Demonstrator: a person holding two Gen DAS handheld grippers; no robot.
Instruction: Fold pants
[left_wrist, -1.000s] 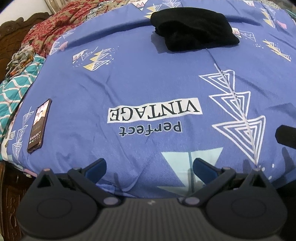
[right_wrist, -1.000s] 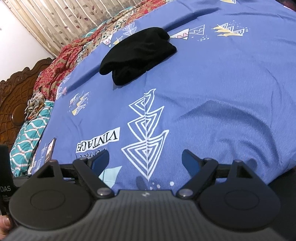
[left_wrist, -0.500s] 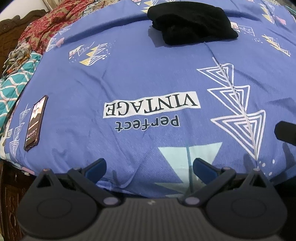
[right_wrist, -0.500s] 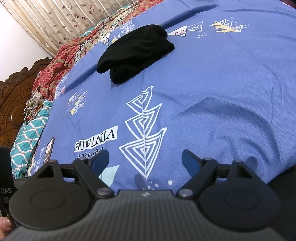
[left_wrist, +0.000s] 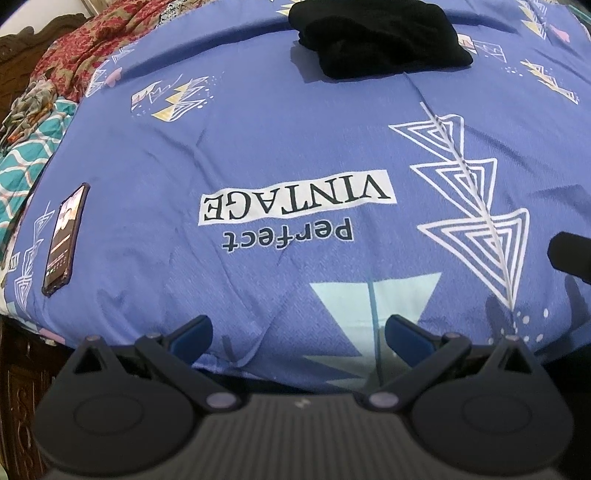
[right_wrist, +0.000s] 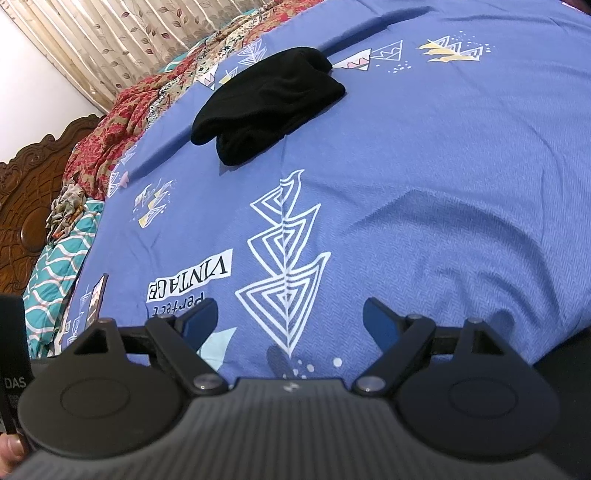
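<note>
Hovering over bedspread (left_wrist: 258, 147): left claw (left_wrist: 298, 332), right claw (right_wrist: 290, 317), both spread, empty.

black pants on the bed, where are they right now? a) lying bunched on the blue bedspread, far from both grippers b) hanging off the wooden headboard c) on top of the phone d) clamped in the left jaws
a: the black pants lie bunched on the blue bedspread, well beyond the open, empty jaws of the left gripper and the right gripper.
</note>
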